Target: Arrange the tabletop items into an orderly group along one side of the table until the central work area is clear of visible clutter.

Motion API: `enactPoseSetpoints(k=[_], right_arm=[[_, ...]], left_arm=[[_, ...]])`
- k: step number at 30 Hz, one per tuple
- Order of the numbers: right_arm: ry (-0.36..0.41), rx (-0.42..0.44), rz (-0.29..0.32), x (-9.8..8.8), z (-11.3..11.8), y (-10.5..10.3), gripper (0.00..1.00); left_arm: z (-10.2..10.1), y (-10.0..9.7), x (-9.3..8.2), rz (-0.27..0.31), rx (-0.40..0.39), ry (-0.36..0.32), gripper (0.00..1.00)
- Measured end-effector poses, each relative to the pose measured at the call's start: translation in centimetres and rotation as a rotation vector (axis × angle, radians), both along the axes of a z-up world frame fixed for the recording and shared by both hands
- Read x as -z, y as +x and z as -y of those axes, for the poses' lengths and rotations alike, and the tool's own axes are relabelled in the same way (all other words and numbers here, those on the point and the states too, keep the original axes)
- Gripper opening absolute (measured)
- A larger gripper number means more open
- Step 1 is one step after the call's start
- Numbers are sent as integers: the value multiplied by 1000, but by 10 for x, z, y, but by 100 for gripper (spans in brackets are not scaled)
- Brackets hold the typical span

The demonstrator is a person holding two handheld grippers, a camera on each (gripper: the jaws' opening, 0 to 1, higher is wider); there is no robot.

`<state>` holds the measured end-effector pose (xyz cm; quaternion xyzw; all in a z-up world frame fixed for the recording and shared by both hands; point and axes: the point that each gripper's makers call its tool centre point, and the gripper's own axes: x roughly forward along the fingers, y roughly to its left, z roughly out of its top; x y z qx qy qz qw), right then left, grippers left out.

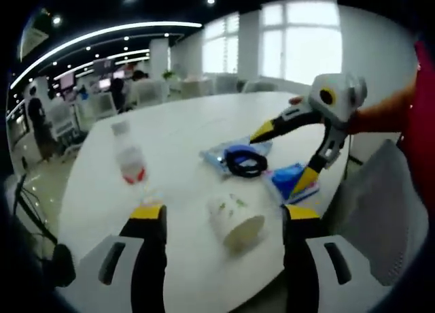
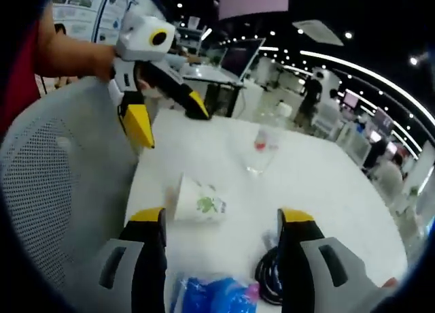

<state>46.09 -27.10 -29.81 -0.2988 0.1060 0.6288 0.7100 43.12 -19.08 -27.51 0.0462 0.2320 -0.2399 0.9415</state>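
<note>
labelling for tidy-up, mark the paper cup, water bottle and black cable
paper cup (image 1: 234,220), left gripper view, its side wall
water bottle (image 1: 130,160), left gripper view, its red label
black cable (image 1: 246,163), left gripper view, coil's near loop

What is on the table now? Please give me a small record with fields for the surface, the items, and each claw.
surface: white table
cup: white paper cup with green print, lying on its side
bottle: clear plastic bottle with red label, upright
cable: black coiled cable, beside the blue packet
packet: blue packet, near the table edge
left claw: left claw open, jaws either side of the cup, not touching it
right claw: right claw open, above the table, holding nothing
seat: grey mesh chair, at the table edge
</note>
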Motion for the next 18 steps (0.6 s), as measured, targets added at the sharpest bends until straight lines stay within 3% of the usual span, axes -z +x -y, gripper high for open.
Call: enactPoseSetpoints(k=[3, 9, 13, 18], right_arm=[[-13, 12, -4, 7, -10, -6, 61], [-52, -2, 48, 19, -27, -14, 58], [-92, 4, 99, 29, -30, -8, 56], [-132, 11, 118, 42, -32, -1, 55]], left_arm=[[0, 0, 1, -4, -4, -4, 65], [1, -1, 2, -7, 4, 0, 64], [2, -2, 3, -11, 14, 4, 63], [4, -3, 4, -14, 24, 11, 63]])
